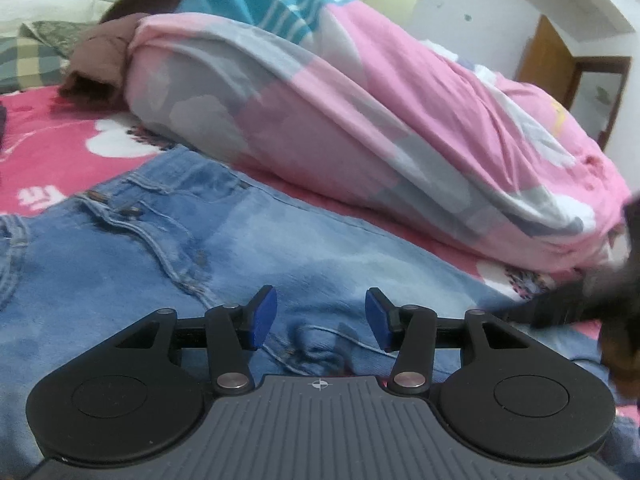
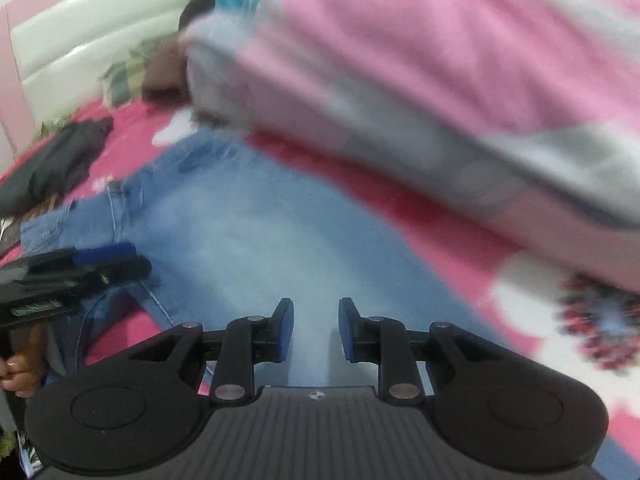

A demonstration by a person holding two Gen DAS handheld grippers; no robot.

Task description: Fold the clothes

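A pair of light blue jeans (image 1: 208, 240) lies spread flat on the pink bedsheet, waistband and pockets toward the far left. My left gripper (image 1: 321, 318) is open and empty, low over the crotch seams. In the right wrist view the jeans (image 2: 256, 224) lie below my right gripper (image 2: 316, 330), which is open and empty over a leg. The left gripper (image 2: 80, 272) shows at the left edge of that view, held by a hand. The right gripper shows blurred at the right edge of the left wrist view (image 1: 580, 300).
A bulky pink, grey and blue quilt (image 1: 380, 100) lies heaped just beyond the jeans. A brown garment (image 1: 100, 64) and a checked pillow (image 1: 28, 56) sit at the headboard. A dark garment (image 2: 56, 160) lies at far left on the pink floral sheet (image 1: 48, 148).
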